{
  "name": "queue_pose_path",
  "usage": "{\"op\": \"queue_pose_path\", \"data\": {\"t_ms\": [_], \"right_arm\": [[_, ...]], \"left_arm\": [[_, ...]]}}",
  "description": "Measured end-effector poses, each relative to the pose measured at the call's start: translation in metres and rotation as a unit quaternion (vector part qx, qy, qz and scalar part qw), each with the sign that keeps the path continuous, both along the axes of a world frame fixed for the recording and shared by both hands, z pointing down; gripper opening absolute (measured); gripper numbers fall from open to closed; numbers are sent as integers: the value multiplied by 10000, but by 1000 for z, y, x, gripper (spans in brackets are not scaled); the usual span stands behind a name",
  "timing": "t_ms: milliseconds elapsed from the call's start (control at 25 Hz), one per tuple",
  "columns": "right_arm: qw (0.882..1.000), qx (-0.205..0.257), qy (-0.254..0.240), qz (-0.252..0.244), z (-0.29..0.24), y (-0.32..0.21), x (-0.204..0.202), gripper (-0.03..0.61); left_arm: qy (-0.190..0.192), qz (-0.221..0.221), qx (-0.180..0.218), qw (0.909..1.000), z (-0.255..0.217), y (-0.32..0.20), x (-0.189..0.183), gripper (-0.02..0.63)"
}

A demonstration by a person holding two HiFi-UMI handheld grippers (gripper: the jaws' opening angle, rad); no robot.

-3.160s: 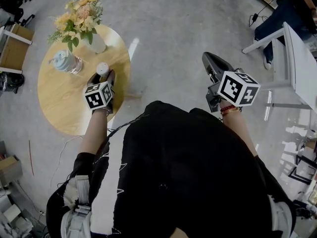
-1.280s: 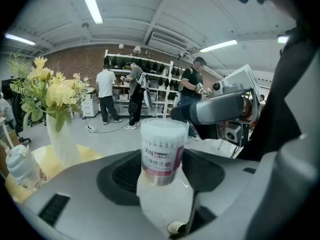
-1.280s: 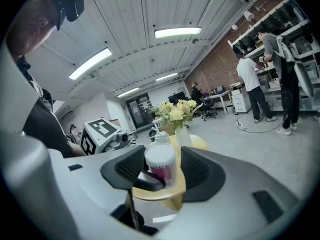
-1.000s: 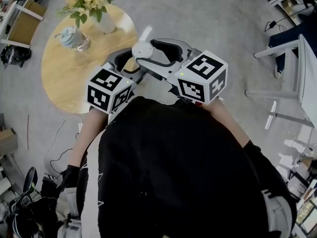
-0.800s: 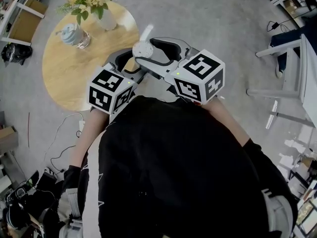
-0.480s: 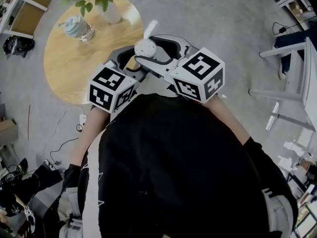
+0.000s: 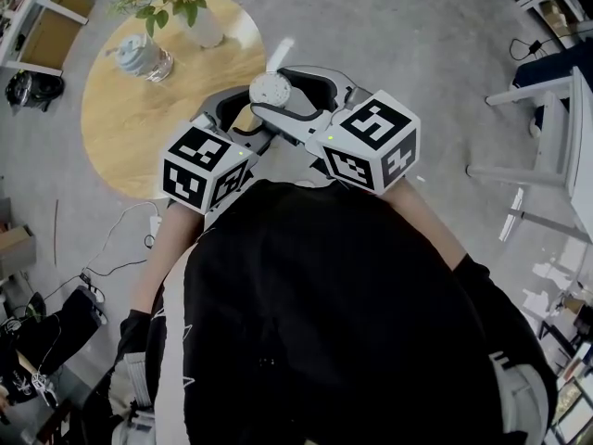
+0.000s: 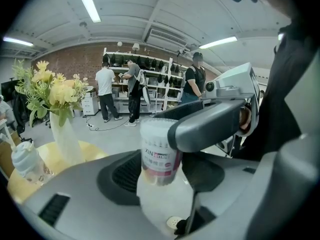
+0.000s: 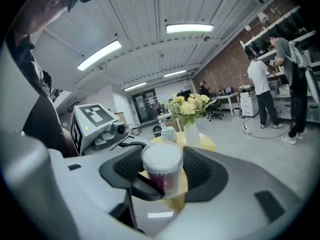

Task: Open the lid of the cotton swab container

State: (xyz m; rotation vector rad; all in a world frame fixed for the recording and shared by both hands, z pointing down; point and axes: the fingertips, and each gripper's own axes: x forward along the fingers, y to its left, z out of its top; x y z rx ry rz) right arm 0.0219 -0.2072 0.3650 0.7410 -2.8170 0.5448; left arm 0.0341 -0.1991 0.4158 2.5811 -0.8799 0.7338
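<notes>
Two claws now hold the swab container [image 8: 159,154] off the bench [image 7: 139,128]: left claw [image 8: 162,184] on its body, right claw [image 9: 164,176] newly clamping its shut lid [image 9: 161,158].

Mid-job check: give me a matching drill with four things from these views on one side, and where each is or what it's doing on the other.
Things:
1. left hand-held gripper
2. right hand-held gripper
3. flower vase
4. lid

States:
A. stands on the round table
B. clamps the body of the cotton swab container
C. sits on the container, not yet off
D. closed on the lid

Pairs: 1-B, 2-D, 3-A, 4-C
</notes>
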Motion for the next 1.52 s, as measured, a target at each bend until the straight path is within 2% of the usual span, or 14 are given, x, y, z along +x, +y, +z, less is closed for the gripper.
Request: {"op": "queue_pose_path", "data": {"t_ms": [320, 520, 640, 800, 1080, 1400, 1520], "right_arm": [[9990, -362, -224, 102, -3, -4, 1, 256], [9965, -619, -551, 92, -8, -4, -1, 250], [9975, -566, -409, 48, -6, -5, 0, 252], [9944, -836, -642, 52, -5, -5, 1, 253], [9767, -1556, -1474, 35, -9, -10, 4, 255], [9600, -2072, -1883, 52, -11, -13, 6, 261], [9467, -2312, -2243, -31, -15, -13, 5, 265]], "left_arm": [[71, -2, 63, 10000, -4, -2, -1, 264], [-95, 2, 86, 9999, 1, -3, -2, 260], [125, -59, -20, 9999, 0, -2, -1, 259], [9, -19, 64, 10000, 0, -1, -3, 259], [63, -24, 263, 9996, -6, -1, -7, 258], [225, 14, 334, 9992, -9, 0, -11, 256], [282, 28, 410, 9988, -11, 0, -12, 255]]}}
